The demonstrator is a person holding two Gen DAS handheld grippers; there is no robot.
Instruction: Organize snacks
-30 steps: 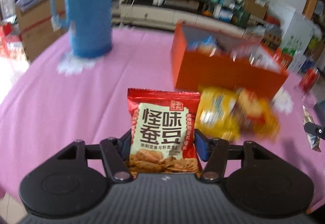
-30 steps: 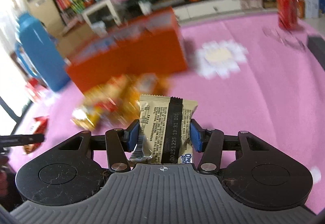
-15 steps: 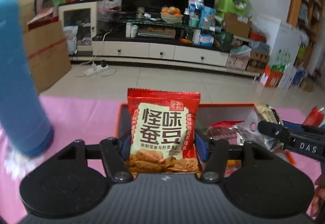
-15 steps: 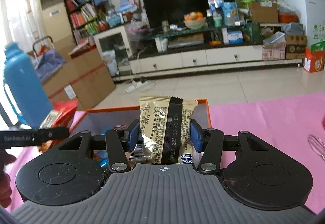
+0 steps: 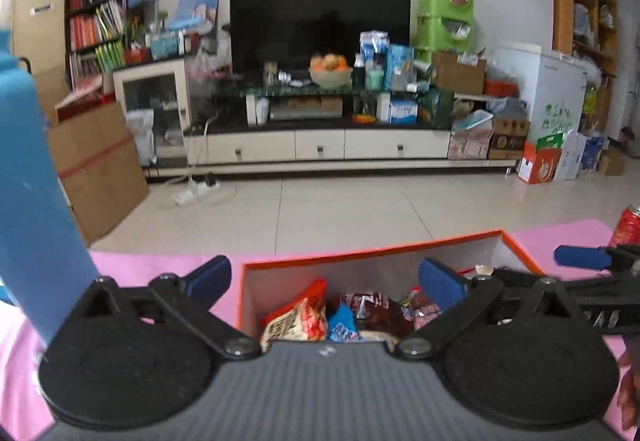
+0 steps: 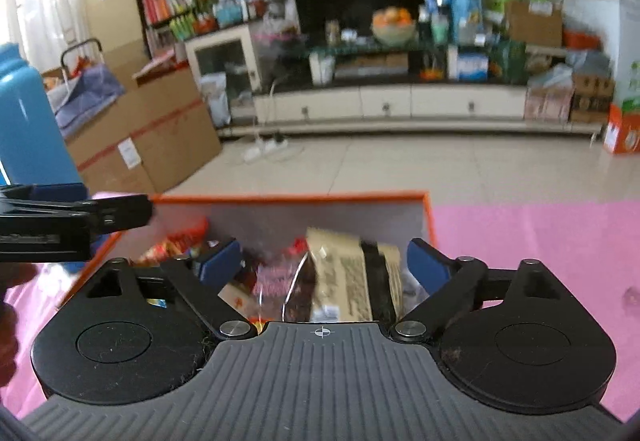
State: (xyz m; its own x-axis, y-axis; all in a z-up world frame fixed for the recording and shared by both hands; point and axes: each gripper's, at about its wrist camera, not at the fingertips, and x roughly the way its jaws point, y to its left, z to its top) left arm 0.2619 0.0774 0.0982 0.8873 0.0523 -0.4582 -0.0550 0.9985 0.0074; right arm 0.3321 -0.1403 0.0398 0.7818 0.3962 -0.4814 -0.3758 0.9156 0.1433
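An orange box (image 5: 372,252) with a white inside stands on the pink table and holds several snack packets. My left gripper (image 5: 325,279) is open and empty above its left part; the red broad-bean packet (image 5: 298,319) lies in the box below it. My right gripper (image 6: 322,261) is open above the same box (image 6: 288,197); the beige packet with a black stripe (image 6: 352,277) is loose between the spread fingers, blurred, inside the box. Each gripper shows at the edge of the other's view.
A tall blue thermos (image 5: 30,201) stands on the table at the left, close to the left gripper. A red can (image 5: 628,227) stands at the far right. The pink tablecloth (image 6: 540,237) extends right of the box. Beyond the table is a living room floor.
Both grippers opened over the box. The red packet dropped from the left gripper into the box, and the beige packet left the right gripper's grip.
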